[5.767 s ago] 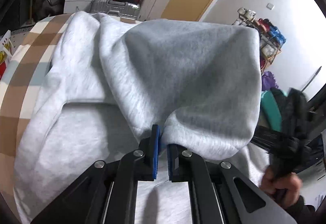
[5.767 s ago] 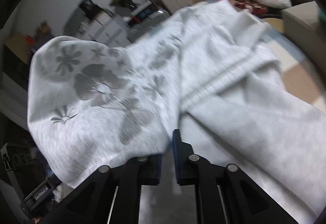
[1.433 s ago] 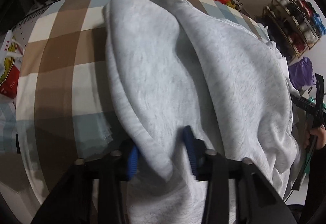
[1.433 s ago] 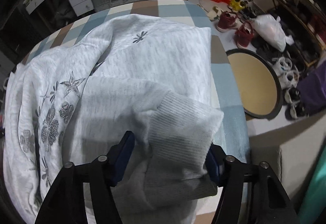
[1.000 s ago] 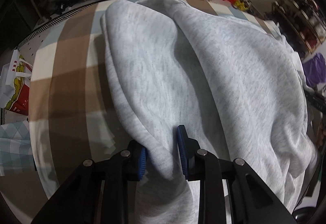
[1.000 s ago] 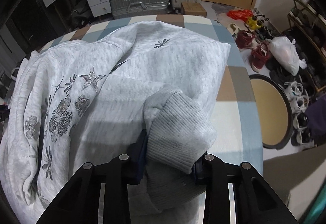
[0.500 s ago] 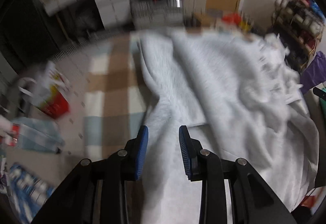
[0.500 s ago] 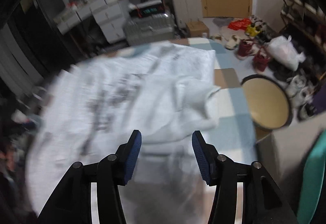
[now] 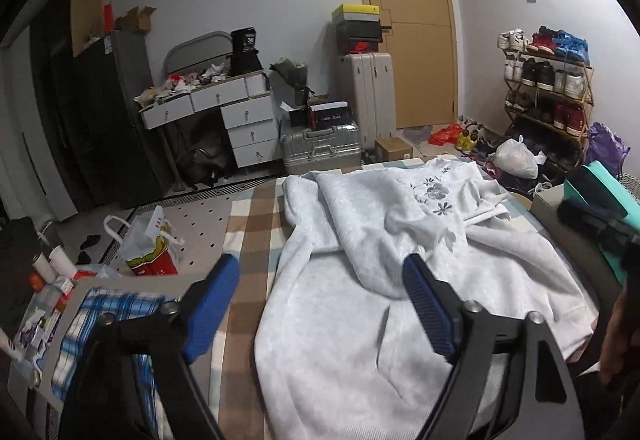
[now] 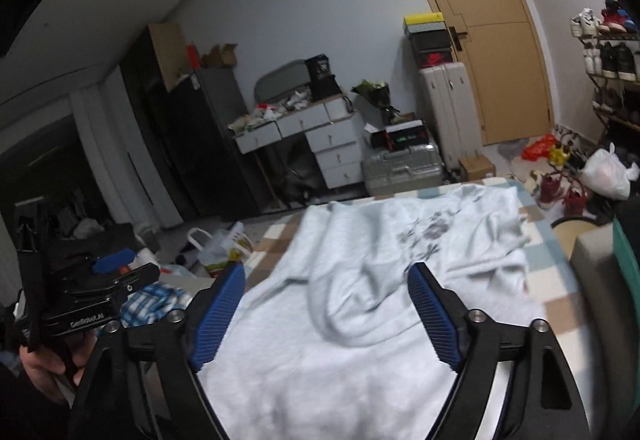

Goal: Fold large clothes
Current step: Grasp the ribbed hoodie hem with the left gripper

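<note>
**Both grippers let go; sweatshirt lies loosely folded**

Left wrist view: the left gripper (image 9: 320,300) has just been opening and stands wide, nothing between its pads. The grey sweatshirt (image 9: 380,280) lies on the checked table (image 9: 248,224), sleeves thrown inward, flower print at the far right. The fold looks rumpled.

Right wrist view: the right gripper (image 10: 326,314) has likewise just spread, empty, above the sweatshirt (image 10: 360,320). For a neat next fold, I would take the near hem at both corners and carry it evenly toward the far edge.
</note>
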The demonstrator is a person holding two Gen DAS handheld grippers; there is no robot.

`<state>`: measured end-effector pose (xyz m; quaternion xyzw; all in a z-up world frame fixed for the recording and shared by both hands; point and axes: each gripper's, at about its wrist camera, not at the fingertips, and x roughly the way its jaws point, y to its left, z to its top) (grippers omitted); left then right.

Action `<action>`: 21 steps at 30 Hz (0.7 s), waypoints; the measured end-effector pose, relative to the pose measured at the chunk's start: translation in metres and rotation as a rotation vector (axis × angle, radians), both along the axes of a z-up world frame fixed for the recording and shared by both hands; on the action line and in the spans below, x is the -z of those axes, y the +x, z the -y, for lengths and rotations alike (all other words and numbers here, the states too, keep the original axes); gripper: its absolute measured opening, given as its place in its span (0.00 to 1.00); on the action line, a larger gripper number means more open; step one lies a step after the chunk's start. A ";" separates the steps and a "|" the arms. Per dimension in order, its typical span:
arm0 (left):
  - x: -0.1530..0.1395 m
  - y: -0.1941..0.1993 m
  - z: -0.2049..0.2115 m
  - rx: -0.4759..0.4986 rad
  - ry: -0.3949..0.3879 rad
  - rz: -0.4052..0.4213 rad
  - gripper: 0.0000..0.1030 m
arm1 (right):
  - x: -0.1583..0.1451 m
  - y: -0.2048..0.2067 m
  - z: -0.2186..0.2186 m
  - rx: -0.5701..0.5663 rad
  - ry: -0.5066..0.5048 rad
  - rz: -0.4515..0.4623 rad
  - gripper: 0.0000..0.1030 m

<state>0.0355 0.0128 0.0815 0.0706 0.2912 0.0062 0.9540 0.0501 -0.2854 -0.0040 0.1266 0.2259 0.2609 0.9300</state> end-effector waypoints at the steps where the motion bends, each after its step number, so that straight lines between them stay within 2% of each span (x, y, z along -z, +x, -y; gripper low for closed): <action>1: 0.004 -0.003 -0.001 -0.002 -0.002 -0.001 0.80 | 0.006 -0.006 -0.001 0.002 0.003 0.004 0.84; 5: 0.016 -0.014 -0.007 -0.044 -0.020 -0.014 0.80 | 0.040 -0.022 0.001 0.020 -0.042 0.026 0.90; 7: 0.030 -0.014 -0.015 -0.055 -0.044 -0.047 0.80 | 0.061 -0.025 0.004 0.013 -0.024 -0.005 0.90; 8: 0.037 -0.014 -0.018 -0.058 -0.053 -0.062 0.80 | 0.070 -0.020 0.005 -0.002 -0.008 -0.071 0.90; 9: 0.045 -0.012 -0.024 -0.072 -0.055 -0.085 0.80 | 0.072 -0.017 0.005 -0.011 -0.008 -0.110 0.90; 13: 0.073 -0.013 -0.047 -0.132 -0.090 -0.151 0.80 | 0.071 -0.018 0.011 0.012 0.006 -0.072 0.90; 18: 0.113 -0.005 -0.073 -0.177 -0.223 -0.313 0.80 | 0.072 -0.024 0.013 0.008 0.033 -0.074 0.90; 21: 0.128 0.003 -0.076 -0.190 -0.270 -0.369 0.80 | 0.068 -0.032 0.012 -0.001 0.041 -0.045 0.91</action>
